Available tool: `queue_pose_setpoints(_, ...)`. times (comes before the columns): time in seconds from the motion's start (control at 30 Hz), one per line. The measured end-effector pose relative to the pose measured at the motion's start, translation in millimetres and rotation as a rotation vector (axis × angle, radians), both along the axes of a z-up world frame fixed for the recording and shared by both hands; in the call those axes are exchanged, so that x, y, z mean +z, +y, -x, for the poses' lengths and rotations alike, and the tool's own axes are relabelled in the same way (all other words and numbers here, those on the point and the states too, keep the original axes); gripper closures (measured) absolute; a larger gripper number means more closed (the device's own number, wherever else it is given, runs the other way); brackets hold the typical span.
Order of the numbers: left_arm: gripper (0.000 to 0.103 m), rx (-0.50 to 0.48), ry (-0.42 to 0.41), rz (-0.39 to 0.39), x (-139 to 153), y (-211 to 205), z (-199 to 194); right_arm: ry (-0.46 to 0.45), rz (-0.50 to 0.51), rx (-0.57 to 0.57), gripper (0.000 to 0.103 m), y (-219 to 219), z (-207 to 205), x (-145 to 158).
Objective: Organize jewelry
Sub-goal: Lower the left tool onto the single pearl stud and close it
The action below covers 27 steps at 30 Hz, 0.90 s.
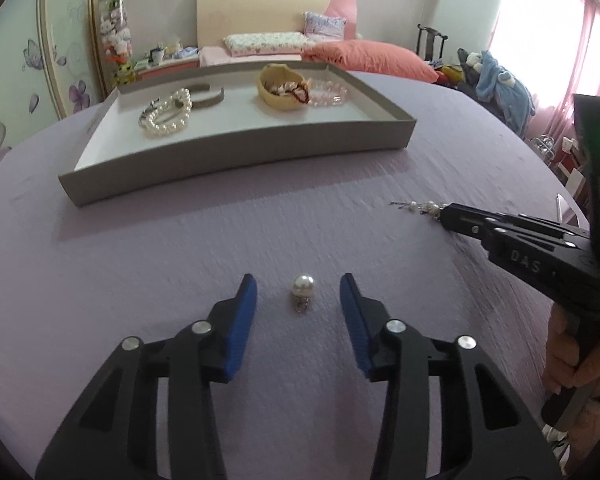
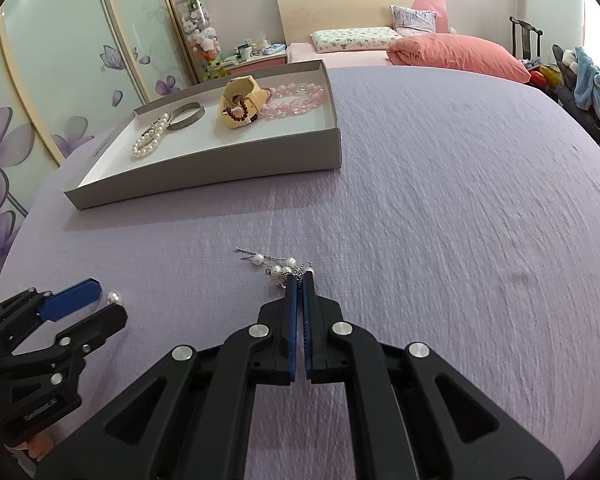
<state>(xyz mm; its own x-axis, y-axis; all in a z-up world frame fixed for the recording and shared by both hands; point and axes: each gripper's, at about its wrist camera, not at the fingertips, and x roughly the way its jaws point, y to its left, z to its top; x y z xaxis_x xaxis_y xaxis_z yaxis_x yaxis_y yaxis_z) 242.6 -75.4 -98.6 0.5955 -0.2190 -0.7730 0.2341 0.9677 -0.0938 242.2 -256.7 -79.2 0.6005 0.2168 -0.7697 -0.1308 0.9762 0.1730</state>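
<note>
Jaws of the left gripper (image 1: 298,294) spread wide around a pearl earring (image 1: 302,287); right gripper (image 2: 299,280) jaws pinch the pearl chain (image 2: 274,265) on the purple bedspread (image 2: 440,200)

Trays (image 1: 236,152): one
Pearl bracelets (image 1: 168,114): one
Metal bangles (image 1: 206,96): one
Pink bead bracelets (image 2: 296,98): one
Cream watches (image 2: 240,100): one
Pearl earrings (image 1: 302,286): one
Pearl chains (image 2: 274,266): one
</note>
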Motion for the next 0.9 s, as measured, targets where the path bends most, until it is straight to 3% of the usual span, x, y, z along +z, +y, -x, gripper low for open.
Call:
queue_pose_setpoints(0.2,0.076,0.021,0.001,-0.006,0,1,-2,0.0,0.0,0.0,0.1,0,0,0)
queue_pose_setpoints(0.43,0.082,0.036,0.003,-0.005,1,4,-1,0.0,-0.002,0.0,0.099,0,0,0)
queue_pose_setpoints(0.5,0.089,0.042,0.006,-0.003,1,5,-1,0.0,-0.002,0.0,0.099,0,1,0)
queue_pose_setpoints(0.9,0.089,0.067,0.009,0.034,1,11,-1,0.001,-0.006,0.0,0.099,0,1,0)
